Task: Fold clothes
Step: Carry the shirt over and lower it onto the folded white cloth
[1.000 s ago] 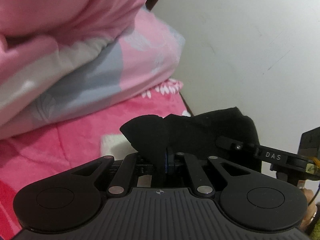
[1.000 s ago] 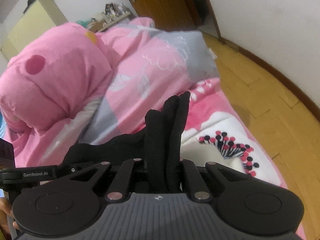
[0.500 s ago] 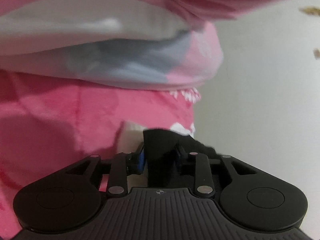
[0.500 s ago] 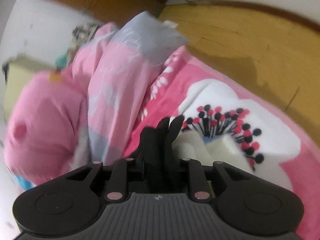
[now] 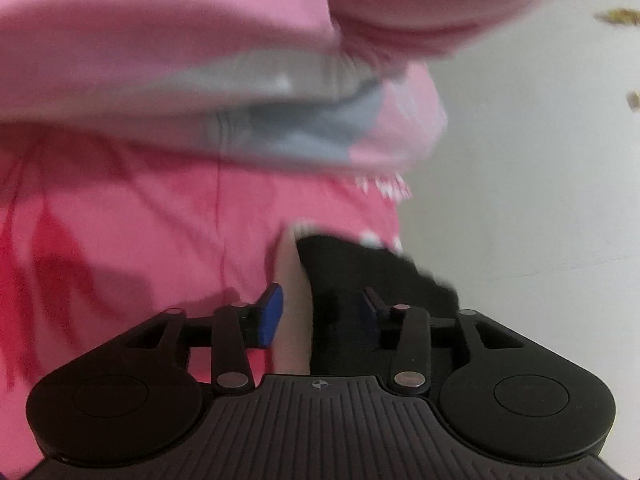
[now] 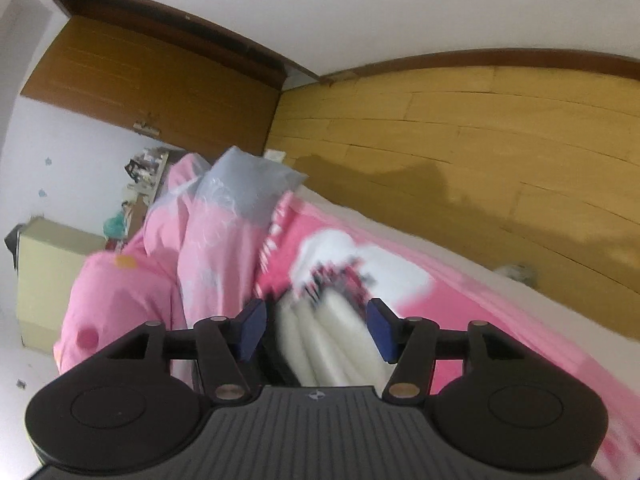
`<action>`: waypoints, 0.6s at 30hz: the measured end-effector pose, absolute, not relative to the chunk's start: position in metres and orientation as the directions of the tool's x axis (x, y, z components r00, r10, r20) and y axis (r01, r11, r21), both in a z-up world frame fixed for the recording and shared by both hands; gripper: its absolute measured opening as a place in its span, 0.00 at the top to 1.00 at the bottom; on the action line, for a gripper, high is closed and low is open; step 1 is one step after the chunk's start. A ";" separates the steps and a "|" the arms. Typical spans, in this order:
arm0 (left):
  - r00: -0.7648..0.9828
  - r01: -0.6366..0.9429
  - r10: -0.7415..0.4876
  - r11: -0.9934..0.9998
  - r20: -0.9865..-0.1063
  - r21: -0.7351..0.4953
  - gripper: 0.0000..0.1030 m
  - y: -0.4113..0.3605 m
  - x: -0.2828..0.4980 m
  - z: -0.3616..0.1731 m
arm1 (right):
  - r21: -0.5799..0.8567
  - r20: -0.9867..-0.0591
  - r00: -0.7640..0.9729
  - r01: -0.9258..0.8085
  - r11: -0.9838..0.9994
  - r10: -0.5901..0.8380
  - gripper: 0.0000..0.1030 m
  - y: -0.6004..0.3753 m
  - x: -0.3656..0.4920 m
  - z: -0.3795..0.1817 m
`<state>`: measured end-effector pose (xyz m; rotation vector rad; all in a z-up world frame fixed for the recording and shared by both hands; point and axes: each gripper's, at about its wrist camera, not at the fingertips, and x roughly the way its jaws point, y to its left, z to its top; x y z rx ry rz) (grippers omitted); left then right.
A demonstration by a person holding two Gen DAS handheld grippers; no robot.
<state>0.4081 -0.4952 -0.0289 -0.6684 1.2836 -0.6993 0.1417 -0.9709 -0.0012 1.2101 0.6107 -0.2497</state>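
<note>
A black garment (image 5: 352,268) lies crumpled on the pink bedsheet (image 5: 140,240). It sits between the fingers of my left gripper (image 5: 320,308), whose jaws are opening. The left blue pad (image 5: 272,312) stands clear of the cloth, and the right pad is dark against it. In the right wrist view my right gripper (image 6: 316,328) is also opening. Blurred white folds of the sheet's printed patch (image 6: 332,332) show between its blue pads (image 6: 382,330). A dark sliver, likely the garment (image 6: 278,354), lies beside the left pad, loose.
A rolled pink and grey quilt (image 5: 200,80) is piled just beyond the garment, also seen as the quilt (image 6: 208,248) in the right wrist view. A white wall (image 5: 520,200) borders the bed. Past the bed's edge are a wooden floor (image 6: 480,140), a brown door (image 6: 160,72) and a pale cabinet (image 6: 48,280).
Both grippers were shut on the black cloth and have since opened. Both views have rolled and swung sideways. The cloth has dropped out of the right jaws and sags loose between the left ones.
</note>
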 end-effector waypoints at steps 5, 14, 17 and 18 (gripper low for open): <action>-0.059 0.090 -0.811 0.577 -0.582 -0.812 0.57 -0.496 0.363 -0.038 | 0.776 -0.611 0.771 0.537 0.331 0.182 0.40 -0.936 0.067 -0.012; -0.228 0.277 -0.726 0.591 -0.649 -0.758 0.49 -0.532 0.292 -0.037 | 0.798 -0.578 0.785 0.488 0.353 0.222 0.38 -0.894 0.065 -0.018; -0.234 0.304 -0.708 0.598 -0.666 -0.742 0.51 -0.539 0.278 -0.040 | 0.773 -0.605 0.765 0.499 0.392 0.220 0.44 -0.886 0.069 -0.020; -0.232 0.313 -0.706 0.597 -0.669 -0.738 0.52 -0.540 0.275 -0.040 | 0.762 -0.614 0.760 0.502 0.408 0.213 0.49 -0.885 0.071 -0.019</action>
